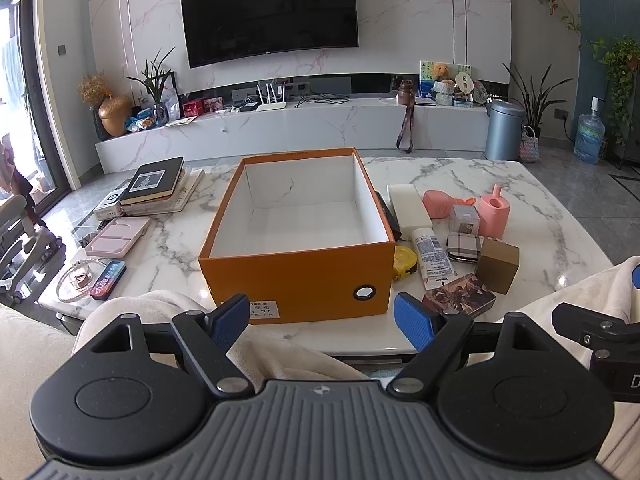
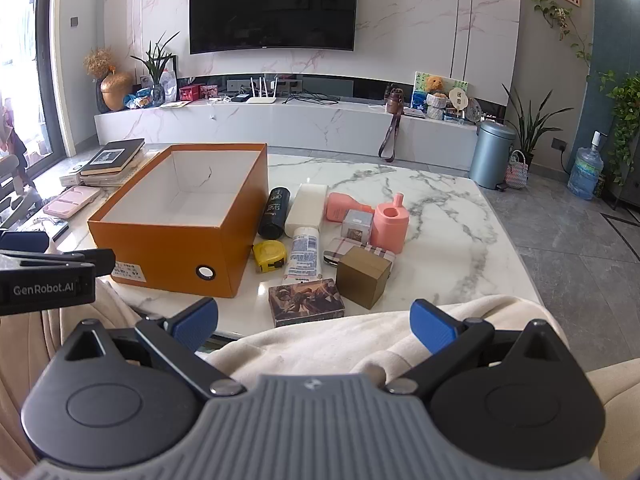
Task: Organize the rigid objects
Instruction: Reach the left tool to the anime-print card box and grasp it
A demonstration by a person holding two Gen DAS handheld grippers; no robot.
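An open orange cardboard box with a plain white interior sits mid-way across a glossy, grey-veined marble table, a round metal-ringed hole in its near wall. Both grippers hover short of the table's near edge, over cream fabric. The left gripper has its ribbed blue pads spread wide and grasps nothing; the box lies straight ahead of it. The right gripper is likewise released, its pads well apart, with the clutter directly in front.

That clutter crowds the table just right of the box — a yellow tape measure, a white printed tube, a glossy illustrated card box nearest the gripper, and a matte tan cube beside it. Behind them lie a plaid case, a small clear-topped box, a smooth pink cylindrical holder standing upright, a pink bottle on its side and a white rectangular block.

Only the right wrist view shows in full the dark cylindrical bottle lying against the box's right wall; from the left wrist it is nearly hidden behind the box. The left wrist view takes in the table's far-left side: stacked books, a pale pink tray and a colourful flat case.
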